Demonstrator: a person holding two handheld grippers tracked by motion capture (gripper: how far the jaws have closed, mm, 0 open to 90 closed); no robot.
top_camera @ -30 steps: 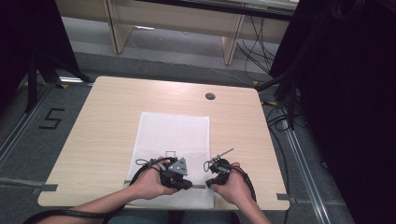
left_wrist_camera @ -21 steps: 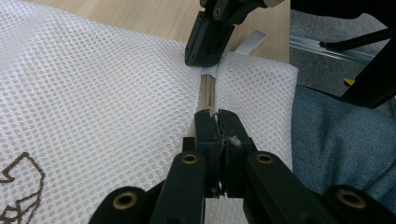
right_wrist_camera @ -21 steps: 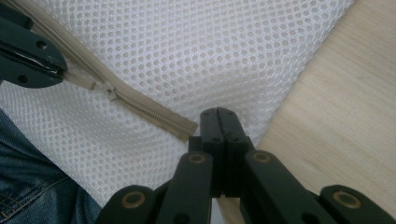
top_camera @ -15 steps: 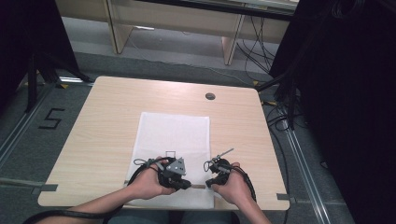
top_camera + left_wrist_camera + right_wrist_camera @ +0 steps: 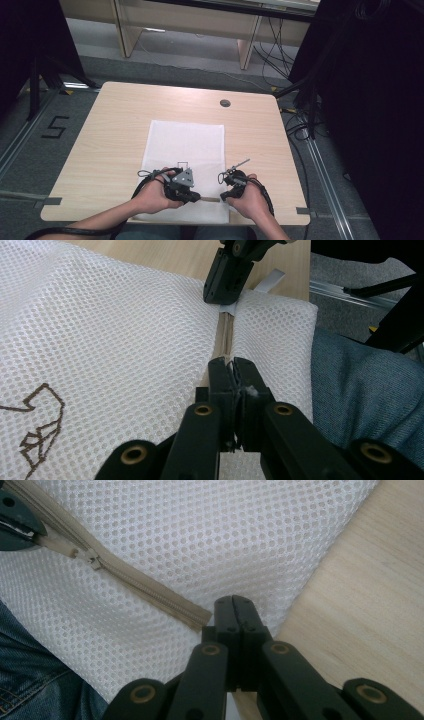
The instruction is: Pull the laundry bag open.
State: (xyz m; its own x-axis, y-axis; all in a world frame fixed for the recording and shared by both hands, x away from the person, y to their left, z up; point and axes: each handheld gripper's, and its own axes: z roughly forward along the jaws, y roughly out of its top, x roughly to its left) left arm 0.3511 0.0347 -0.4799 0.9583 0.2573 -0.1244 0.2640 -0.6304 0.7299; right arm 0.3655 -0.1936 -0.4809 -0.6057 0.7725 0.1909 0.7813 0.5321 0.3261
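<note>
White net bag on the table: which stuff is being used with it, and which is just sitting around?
In use:
- white mesh bag
- its beige zipper with small slider
- left gripper, shut on the zipper
- right gripper, shut on the bag's corner

Just lying about:
- light wooden table
- round dark cable hole
- black floor cables
- black number 5 floor mark

A black numeral "5" point(image 5: 55, 128) is marked on the grey floor to the left of the light wooden bench point(image 5: 115, 125) in the high view. The white mesh laundry bag point(image 5: 185, 145) lying on that bench carries a small dark outlined mark point(image 5: 183, 164) near its lower middle; in the left gripper view it appears as a brown stitched line figure point(image 5: 37, 432), cut off by the frame edge, with no readable letters.
</note>
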